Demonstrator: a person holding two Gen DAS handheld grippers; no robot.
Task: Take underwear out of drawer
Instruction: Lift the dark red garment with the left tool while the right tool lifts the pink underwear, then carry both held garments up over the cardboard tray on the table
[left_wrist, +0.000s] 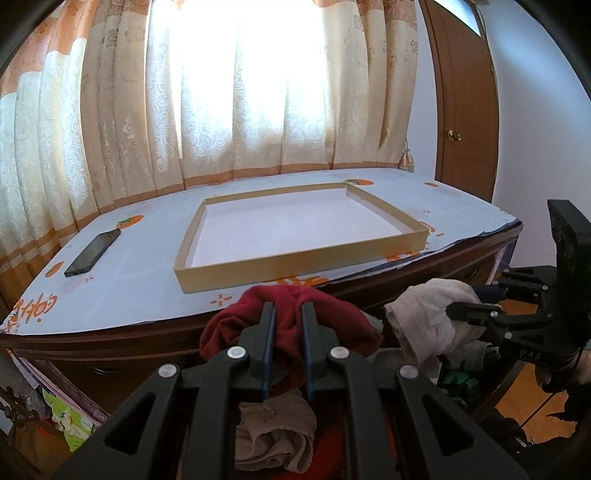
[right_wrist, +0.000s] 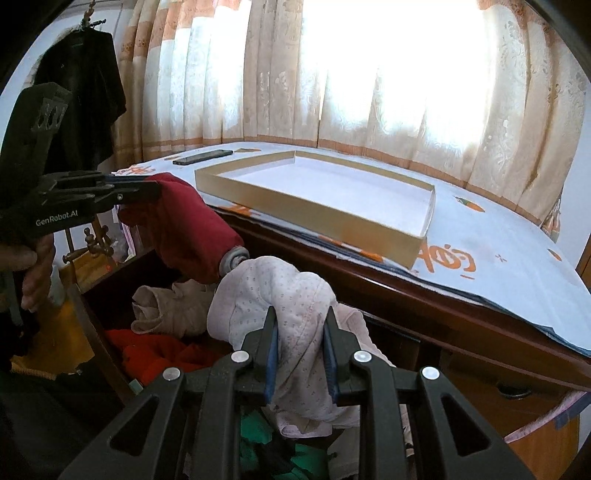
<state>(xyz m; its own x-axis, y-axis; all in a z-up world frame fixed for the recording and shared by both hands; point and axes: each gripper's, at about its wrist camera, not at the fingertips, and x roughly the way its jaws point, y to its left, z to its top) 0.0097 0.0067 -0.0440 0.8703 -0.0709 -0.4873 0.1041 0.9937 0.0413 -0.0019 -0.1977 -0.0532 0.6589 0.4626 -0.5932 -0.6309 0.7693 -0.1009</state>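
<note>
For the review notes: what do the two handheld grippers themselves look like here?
Both are matte black plastic. The left gripper and right gripper each have angular linkage arms with cut-out windows, round silver pivot bolts and blue finger pads. The left one's side carries white "GenRobot.AI" lettering.

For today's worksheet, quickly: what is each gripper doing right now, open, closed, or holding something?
Left gripper: closed on the red underwear.
Right gripper: closed on the pale dotted underwear.

Dark red underwear (left_wrist: 291, 325); pale pink underwear (right_wrist: 288, 306) with a fine dotted print. Tan shallow box (left_wrist: 295, 258) (white inside) on a white desk cover (left_wrist: 129, 280) with orange motifs. Cream-and-orange curtains (left_wrist: 110, 122).
</note>
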